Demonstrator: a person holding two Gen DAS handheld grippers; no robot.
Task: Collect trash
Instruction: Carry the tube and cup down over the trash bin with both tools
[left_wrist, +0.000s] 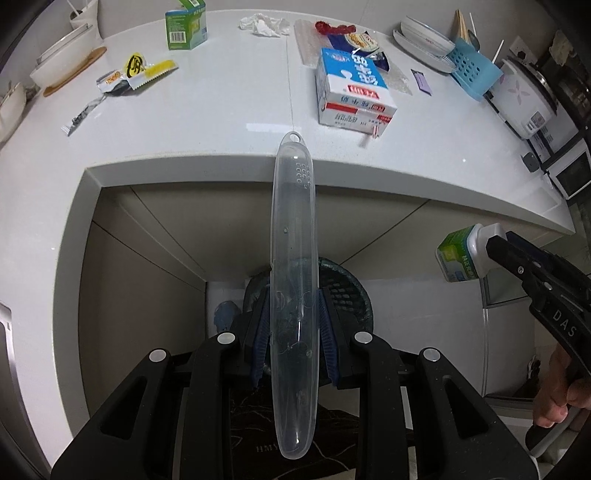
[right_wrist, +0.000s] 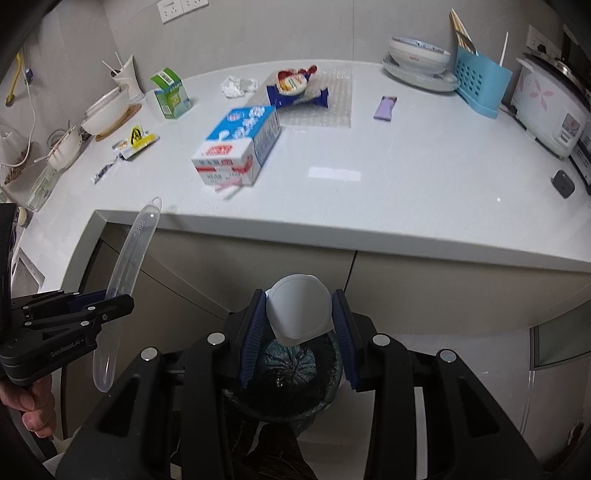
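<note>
Over the dark bin (right_wrist: 284, 384) below the tabletop (right_wrist: 369, 192) edge, I am holding two pieces of trash. My left tongs (left_wrist: 293, 325) are clenching a long clear plastic case (left_wrist: 293, 258) at its lower half, its far end reaching up past the tabletop edge. My right tongs (right_wrist: 298, 332) are gripping a small white-bottomed carton (right_wrist: 298, 314). Behind, a milk carton (right_wrist: 236, 147) is lying on the tabletop.
</note>
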